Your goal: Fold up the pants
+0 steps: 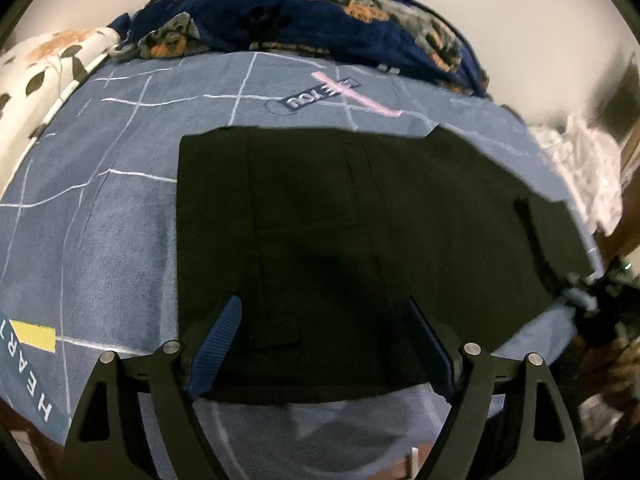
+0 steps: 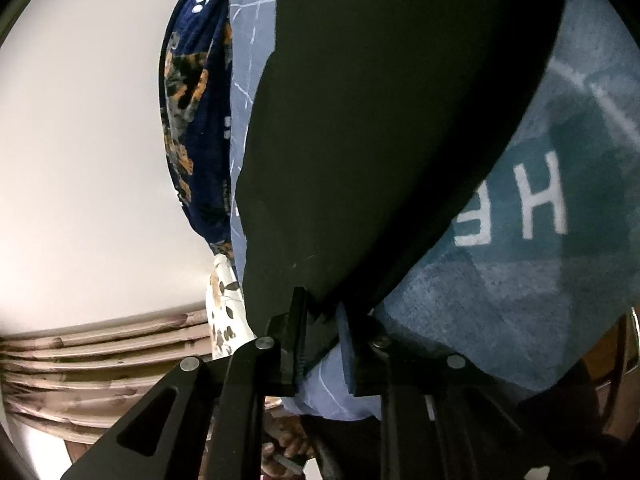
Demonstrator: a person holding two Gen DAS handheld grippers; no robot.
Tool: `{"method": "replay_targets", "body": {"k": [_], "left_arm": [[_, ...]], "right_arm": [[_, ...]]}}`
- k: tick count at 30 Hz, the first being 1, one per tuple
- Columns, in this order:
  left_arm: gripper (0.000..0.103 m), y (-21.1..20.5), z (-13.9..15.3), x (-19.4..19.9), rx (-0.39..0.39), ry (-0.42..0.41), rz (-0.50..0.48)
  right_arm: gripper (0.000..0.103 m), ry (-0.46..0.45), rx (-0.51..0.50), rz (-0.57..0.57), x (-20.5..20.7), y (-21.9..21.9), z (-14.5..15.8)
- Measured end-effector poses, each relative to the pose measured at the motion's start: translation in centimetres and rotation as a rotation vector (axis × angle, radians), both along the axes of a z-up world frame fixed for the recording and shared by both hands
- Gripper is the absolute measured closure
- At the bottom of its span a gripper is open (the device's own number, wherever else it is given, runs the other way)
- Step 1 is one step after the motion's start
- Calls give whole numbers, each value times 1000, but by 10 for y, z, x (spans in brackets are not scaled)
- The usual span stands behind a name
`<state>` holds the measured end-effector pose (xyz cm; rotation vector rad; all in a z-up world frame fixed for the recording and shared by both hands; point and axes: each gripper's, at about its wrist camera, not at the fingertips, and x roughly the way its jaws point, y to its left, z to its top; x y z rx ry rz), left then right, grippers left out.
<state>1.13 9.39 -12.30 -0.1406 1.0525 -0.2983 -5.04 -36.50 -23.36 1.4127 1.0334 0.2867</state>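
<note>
The black pants [image 1: 340,216] lie flat on a blue bedsheet [image 1: 100,240] printed with thin white grid lines and lettering, taking up the middle and right of the left wrist view, their far edge straight and their right side running toward the bed's edge. The left gripper [image 1: 324,344] hangs just above the near edge of the pants with its blue-padded fingers [image 1: 216,348] spread wide and nothing between them. At the far side of the bed a dark blue blanket [image 1: 320,12] with an orange and grey print is bunched against the wall, and a white floral pillow [image 1: 44,68] sits at the far left. In the right wrist view the scene is tipped sideways — the pants [image 2: 380,128] fill the middle, and the right gripper [image 2: 322,336] has its fingers drawn narrow, pinching the near edge of the black cloth, with the bedsheet [image 2: 500,300] just beside it. A hand [image 2: 286,446] shows below the gripper.
</note>
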Motion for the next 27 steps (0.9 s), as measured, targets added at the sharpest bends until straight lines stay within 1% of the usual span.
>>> {"method": "replay_targets", "body": {"k": [2, 4, 5, 7, 9, 10, 12, 14, 15, 17, 19, 20, 22, 24, 27], "left_arm": [[20, -7, 15, -2, -49, -31, -32], [20, -23, 31, -5, -44, -72, -84], [20, -37, 40, -4, -32, -88, -127], [20, -58, 46, 0, -45, -74, -191], [20, -84, 49, 10, -127, -24, -268], [20, -93, 49, 15, -162, -10, -288], [20, -119, 48, 30, -266, 38, -338], [20, -142, 47, 43, -351, 82, -372], [20, -154, 47, 52, -386, 103, -382], [20, -174, 46, 67, -424, 139, -401], [21, -193, 43, 78, -427, 165, -426], [21, -205, 40, 82, -406, 173, -438], [21, -215, 37, 87, -390, 189, -459], [21, -226, 29, 90, -384, 223, -470], [21, -234, 21, 92, -391, 260, -483]], "right_arm": [[86, -7, 2, -4, -3, -1, 2], [86, -4, 15, -13, -5, -2, 1], [86, -3, 28, -19, -7, -2, 0], [86, -1, 44, -34, -10, -5, 0], [86, -11, 66, -54, -11, -9, 0], [86, -18, 78, -64, -12, -12, 0], [82, -20, 80, -74, -11, -16, -1], [79, -10, 84, -79, -11, -17, -4], [79, -2, 88, -79, -11, -17, -7], [79, 3, 100, -82, -10, -16, -10], [79, -14, 78, -76, -8, -15, -7], [79, -25, 61, -72, -7, -15, -4], [80, -49, 17, -51, -5, -14, 3], [91, -65, -5, -36, -3, -11, 7], [94, -78, 10, -15, -1, -7, 7]]}}
